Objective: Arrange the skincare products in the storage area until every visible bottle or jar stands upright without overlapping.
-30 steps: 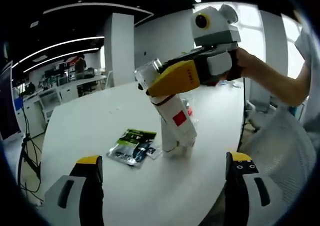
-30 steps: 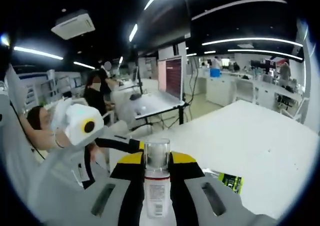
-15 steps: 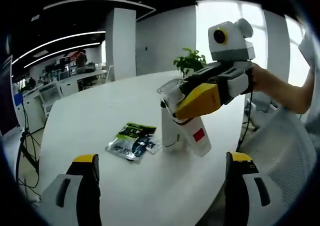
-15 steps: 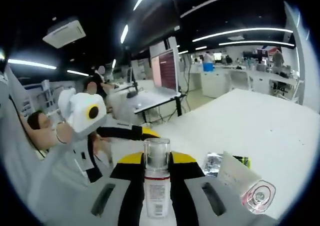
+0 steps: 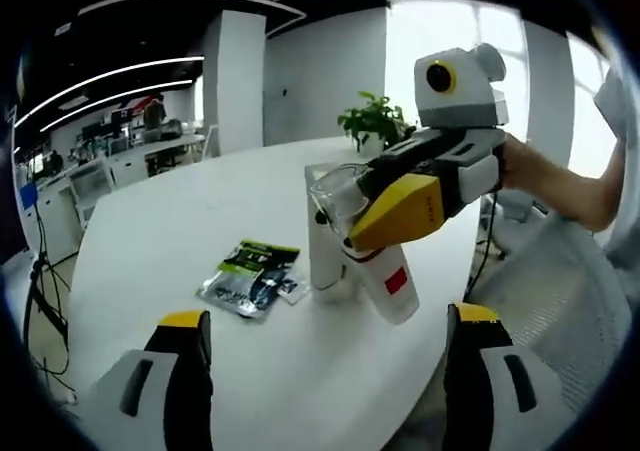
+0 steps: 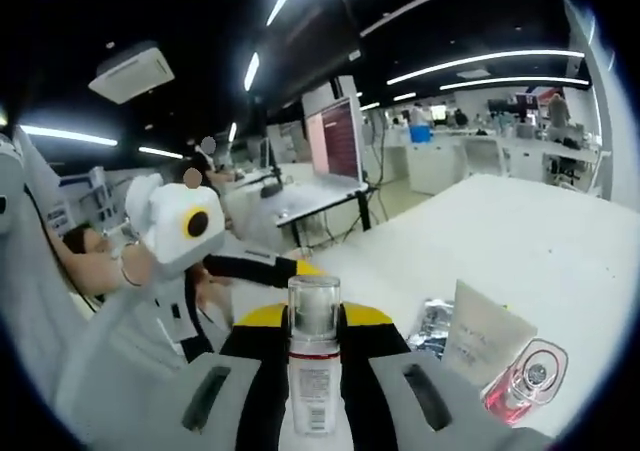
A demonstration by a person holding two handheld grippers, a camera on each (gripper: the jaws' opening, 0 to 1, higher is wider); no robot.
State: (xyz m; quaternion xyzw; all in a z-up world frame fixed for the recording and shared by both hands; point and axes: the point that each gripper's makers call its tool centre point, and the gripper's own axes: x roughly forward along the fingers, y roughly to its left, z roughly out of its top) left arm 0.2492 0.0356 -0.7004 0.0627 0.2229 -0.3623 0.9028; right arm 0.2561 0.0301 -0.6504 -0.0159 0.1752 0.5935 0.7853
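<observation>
Over table [image 5: 170, 261] | right hand-held gripper [image 6: 314, 343] pinching spray bottle [image 6: 313, 371], base hidden | left hand-held gripper [image 5: 325, 371] spread

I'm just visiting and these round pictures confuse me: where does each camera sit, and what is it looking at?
Left gripper view: rides on the left claw, looking across the white table at the right claw clamping a tilted white spray bottle; its own open jaws show.
Right gripper view: rides on the right claw, looking along that bottle; the left claw and the person's hand show.
Shared: table, bottle, white tube, foil sachet.
</observation>
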